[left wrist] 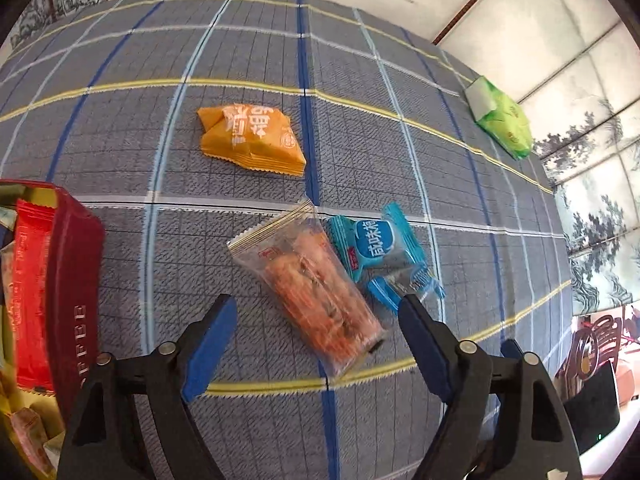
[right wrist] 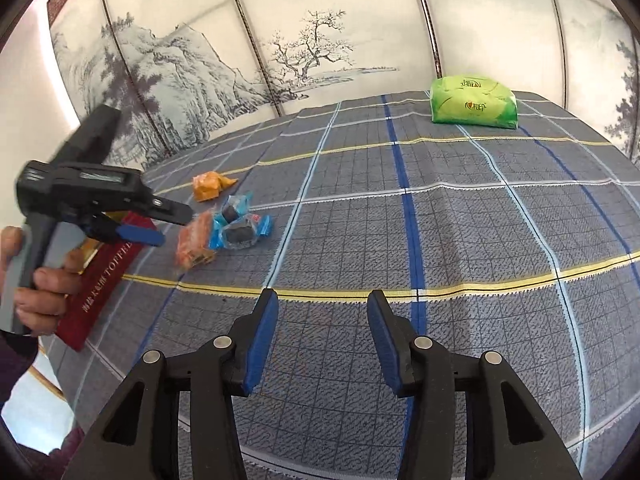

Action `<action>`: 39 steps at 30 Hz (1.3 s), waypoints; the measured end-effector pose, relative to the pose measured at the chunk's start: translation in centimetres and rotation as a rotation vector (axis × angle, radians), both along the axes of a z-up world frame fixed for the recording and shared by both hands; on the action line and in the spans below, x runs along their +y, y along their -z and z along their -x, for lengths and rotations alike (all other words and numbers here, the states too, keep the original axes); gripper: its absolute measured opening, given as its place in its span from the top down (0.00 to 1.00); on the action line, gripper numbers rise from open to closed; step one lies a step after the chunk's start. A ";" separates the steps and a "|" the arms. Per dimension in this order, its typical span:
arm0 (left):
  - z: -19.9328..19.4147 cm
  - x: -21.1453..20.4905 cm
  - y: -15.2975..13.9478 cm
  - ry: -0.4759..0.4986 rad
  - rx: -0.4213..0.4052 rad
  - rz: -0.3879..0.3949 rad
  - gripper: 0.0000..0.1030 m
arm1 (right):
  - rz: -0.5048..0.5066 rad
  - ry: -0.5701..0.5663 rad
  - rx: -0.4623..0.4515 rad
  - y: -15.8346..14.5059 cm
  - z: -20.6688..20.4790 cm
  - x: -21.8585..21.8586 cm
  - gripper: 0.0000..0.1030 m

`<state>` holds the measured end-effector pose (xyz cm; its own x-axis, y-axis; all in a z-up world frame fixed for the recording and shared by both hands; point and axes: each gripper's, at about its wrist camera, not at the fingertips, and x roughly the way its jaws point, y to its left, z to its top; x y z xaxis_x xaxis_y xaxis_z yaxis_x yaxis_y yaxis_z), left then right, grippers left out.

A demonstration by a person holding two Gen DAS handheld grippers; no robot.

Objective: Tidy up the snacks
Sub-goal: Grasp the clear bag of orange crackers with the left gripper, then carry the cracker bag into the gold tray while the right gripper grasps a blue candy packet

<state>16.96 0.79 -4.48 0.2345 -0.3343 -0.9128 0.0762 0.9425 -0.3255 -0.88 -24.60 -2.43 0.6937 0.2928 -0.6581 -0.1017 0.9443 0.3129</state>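
Note:
My left gripper [left wrist: 316, 320] hangs open over a clear packet of orange-red snack [left wrist: 312, 284], which lies between its blue pads [left wrist: 208, 340] without touching them. Blue candy packets [left wrist: 380, 252] lie just right of it, and an orange packet [left wrist: 250, 138] lies farther back. A dark red toffee box [left wrist: 70, 280] at the left holds a red packet [left wrist: 32, 300] and other snacks. In the right wrist view, my right gripper [right wrist: 323, 304] is open and holds nothing over the checked cloth. Far to its left are the left gripper [right wrist: 176, 226], the clear packet [right wrist: 194, 242], the blue packets [right wrist: 240, 224] and the box [right wrist: 100, 280].
A green tissue pack [right wrist: 472, 104] sits at the far right corner of the table [right wrist: 480, 220]. A painted folding screen [right wrist: 240, 60] stands close behind the table. A hand [right wrist: 36, 280] holds the left gripper's handle. A dark chair [left wrist: 592, 344] stands beyond the table's right edge.

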 end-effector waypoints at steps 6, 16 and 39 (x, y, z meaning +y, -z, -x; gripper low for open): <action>-0.4 -1.9 0.7 0.012 -0.027 -0.144 0.36 | -0.042 -0.005 -0.030 -0.2 0.4 -0.3 0.47; 4.9 -0.1 0.5 0.072 -0.119 -0.154 0.68 | -0.058 0.011 -0.027 -0.3 0.3 -0.6 0.37; 8.0 1.3 0.2 0.095 -0.128 -0.101 0.68 | 0.141 -0.293 0.102 0.7 -11.5 10.1 0.64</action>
<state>8.98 2.05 -4.71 0.3228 -0.2691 -0.9074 0.2017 0.9563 -0.2119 10.63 -14.53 -3.12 0.5220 0.3712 -0.7679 -0.3499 0.9143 0.2042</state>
